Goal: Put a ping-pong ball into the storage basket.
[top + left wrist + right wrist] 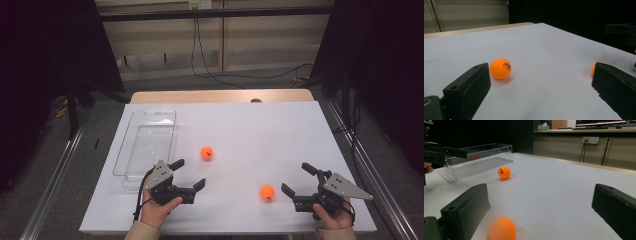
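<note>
Two orange balls lie on the white table top (240,125). One ball (207,153) (500,68) (504,172) rests near the middle, just ahead of my left gripper (189,174) (540,72), which is open and holds nothing. The other ball (267,192) (501,229) sits close in front of my right gripper (297,178) (540,200), toward its left jaw; that gripper is also open and holds nothing. In the left gripper view this second ball (594,68) peeks out from behind the right jaw.
An empty clear plastic tray (150,142) (479,160) lies at the table's left, beside the left hand. The table's front edge is just below both hands. Dark curtains flank the table, and cables trail on the floor behind it.
</note>
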`<state>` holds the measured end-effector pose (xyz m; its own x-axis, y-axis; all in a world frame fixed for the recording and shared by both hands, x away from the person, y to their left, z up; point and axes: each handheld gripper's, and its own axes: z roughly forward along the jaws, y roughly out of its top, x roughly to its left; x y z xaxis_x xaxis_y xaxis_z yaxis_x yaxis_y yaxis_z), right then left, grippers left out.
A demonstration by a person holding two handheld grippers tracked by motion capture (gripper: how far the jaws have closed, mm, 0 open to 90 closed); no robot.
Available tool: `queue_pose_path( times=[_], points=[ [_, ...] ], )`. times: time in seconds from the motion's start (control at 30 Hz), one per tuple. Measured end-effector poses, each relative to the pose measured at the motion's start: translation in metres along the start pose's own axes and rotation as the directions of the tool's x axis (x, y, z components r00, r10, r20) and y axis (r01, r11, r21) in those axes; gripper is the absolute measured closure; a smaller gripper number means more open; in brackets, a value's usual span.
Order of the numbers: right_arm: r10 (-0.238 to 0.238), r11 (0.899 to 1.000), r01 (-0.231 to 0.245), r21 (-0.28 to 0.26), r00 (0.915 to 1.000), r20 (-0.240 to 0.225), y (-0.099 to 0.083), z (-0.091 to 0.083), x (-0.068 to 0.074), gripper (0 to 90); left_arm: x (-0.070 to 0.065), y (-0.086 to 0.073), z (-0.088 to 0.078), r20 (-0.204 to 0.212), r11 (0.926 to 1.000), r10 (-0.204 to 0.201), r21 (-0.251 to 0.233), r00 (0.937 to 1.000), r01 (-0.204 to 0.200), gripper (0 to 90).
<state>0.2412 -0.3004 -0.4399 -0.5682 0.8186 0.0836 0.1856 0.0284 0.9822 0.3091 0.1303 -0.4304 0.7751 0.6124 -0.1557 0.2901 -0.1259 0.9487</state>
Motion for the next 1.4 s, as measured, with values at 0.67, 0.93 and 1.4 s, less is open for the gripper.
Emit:
queue_pose_path(
  times=[0.67,0.93,1.4],
  points=[
    [0.000,1.000,0.000,0.001,1.0000,0.006,0.000,0.001,-0.001,0.6,-0.007,0.000,0.010,0.027,0.9999,0.012,0.012,0.9996,-0.012,2.1],
    [0.000,1.000,0.000,-0.001,1.0000,0.007,0.000,0.001,-0.001,0.6,-0.010,0.001,0.015,0.039,0.9998,0.013,0.015,0.9992,-0.013,2.2],
    [0.001,1.000,-0.001,-0.003,1.0000,0.005,0.000,0.001,-0.001,0.6,-0.016,0.003,0.023,0.059,0.9997,0.015,0.017,0.9981,-0.016,2.3]
  ],
)
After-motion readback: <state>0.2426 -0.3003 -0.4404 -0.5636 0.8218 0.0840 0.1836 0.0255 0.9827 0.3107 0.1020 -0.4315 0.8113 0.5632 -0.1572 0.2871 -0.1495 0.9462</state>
